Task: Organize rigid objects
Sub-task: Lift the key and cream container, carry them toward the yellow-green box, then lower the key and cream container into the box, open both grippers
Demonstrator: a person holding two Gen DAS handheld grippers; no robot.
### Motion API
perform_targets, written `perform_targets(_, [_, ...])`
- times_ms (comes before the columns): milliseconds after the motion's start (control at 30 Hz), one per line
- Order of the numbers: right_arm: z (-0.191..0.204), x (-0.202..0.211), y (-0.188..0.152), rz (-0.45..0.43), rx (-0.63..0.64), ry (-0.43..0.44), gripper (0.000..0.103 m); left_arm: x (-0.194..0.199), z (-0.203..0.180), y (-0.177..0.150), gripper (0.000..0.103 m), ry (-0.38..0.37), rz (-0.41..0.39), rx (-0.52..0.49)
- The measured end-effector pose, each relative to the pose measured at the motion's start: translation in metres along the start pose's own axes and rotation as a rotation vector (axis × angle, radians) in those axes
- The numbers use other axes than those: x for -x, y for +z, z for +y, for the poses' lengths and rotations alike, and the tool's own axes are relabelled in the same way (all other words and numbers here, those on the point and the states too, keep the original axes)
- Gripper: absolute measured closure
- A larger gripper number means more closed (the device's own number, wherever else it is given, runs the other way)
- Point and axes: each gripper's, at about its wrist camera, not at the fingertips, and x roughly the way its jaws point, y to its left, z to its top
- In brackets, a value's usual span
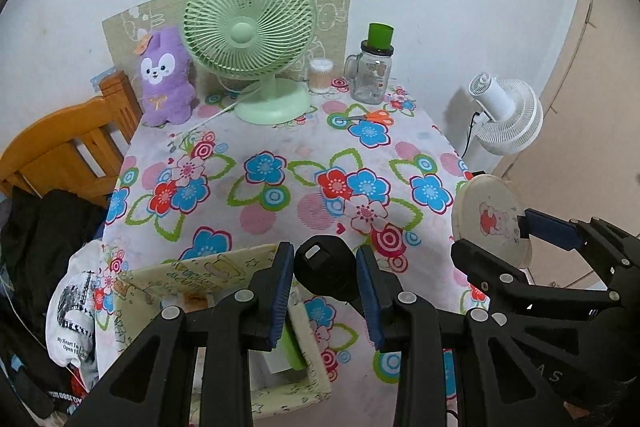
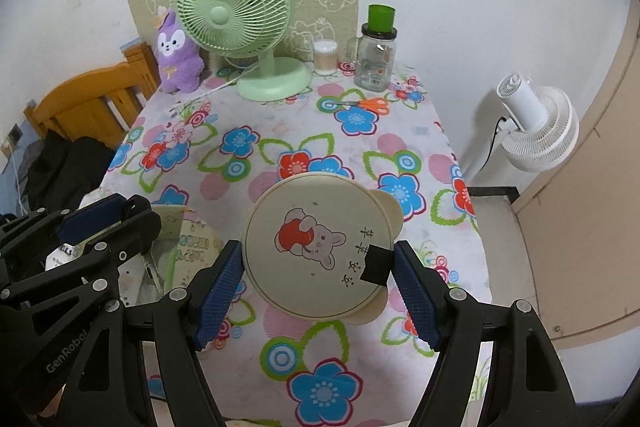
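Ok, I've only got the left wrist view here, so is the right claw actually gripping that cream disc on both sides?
Observer: Yes. In the right wrist view both blue pads of the right claw press on opposite edges of the cream disc.
Operator: Anything on the disc near a pad?
Observer: A black square patch sits on its face, beside the pad on the picture's right.
Operator: Is the rim plain round?
Observer: No. Two ear-shaped tabs stick out of it, one at the far right, one at the near edge.
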Motion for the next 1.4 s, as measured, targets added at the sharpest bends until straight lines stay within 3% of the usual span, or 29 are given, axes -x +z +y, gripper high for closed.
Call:
perform_targets(767, [0.080, -0.020, -0.006, 0.053, 0.011, 0.044, 0.027, -0.006, 0.078, -0.037, 0.071, 0.031, 0.071, 0.021])
perform_targets(1100, [0.122, -0.039, -0.003, 0.081, 0.053, 0.071, 0.027, -0.022, 0.117, -0.045, 0.071, 0.065, 0.111, 0.040])
perform_targets(1400, [0.140, -0.056, -0.003, 0.113, 0.054, 0.077, 0.027, -0.044, 0.134, -0.050, 0.071, 0.081, 0.160, -0.002])
